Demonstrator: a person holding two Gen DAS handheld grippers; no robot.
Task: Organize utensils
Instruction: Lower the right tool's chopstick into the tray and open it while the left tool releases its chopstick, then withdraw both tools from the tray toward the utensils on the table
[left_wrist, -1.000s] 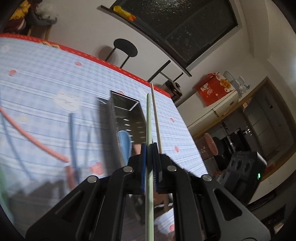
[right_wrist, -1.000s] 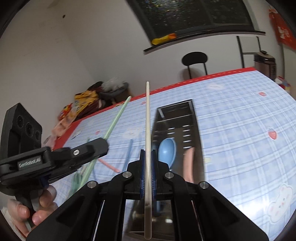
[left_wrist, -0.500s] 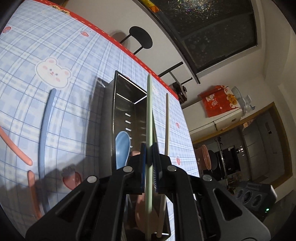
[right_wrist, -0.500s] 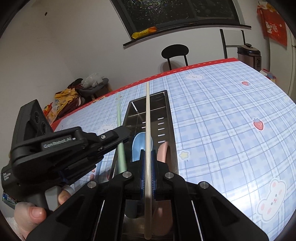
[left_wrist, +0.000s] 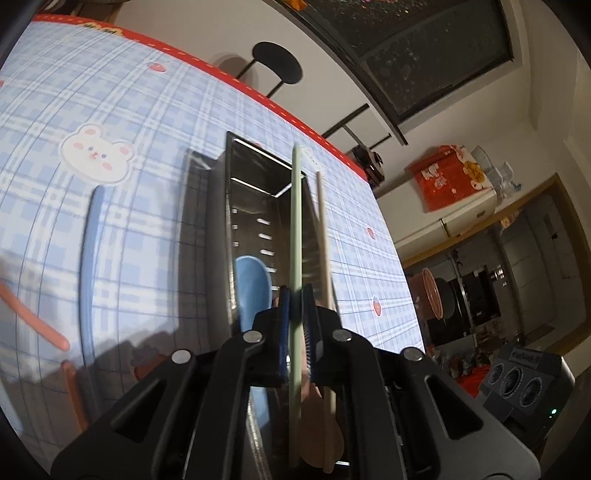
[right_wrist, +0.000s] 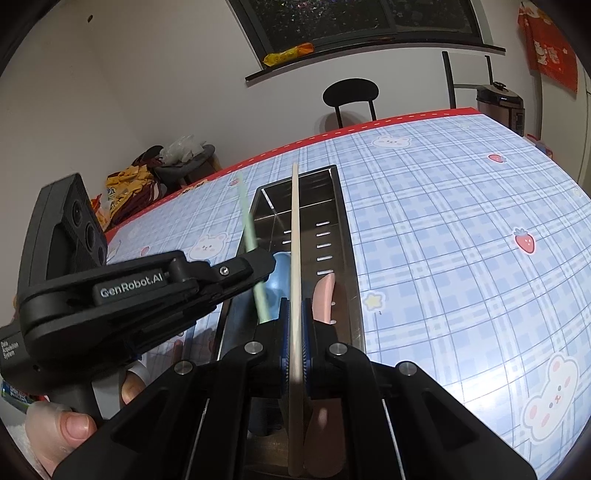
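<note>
Both hand-held grippers hover over my steel caddy: the left hand-held gripper, jaws opening, lets the green chopstick go; the right hand-held gripper pinches the beige chopstick, aligned lengthwise to drop in. Inside lie two spoons, blue and pink; one blue chopstick and two pink ones wait on the counter.

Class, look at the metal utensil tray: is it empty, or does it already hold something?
Not empty. The metal tray holds a blue spoon and a pink spoon; two chopsticks are poised over it.
</note>
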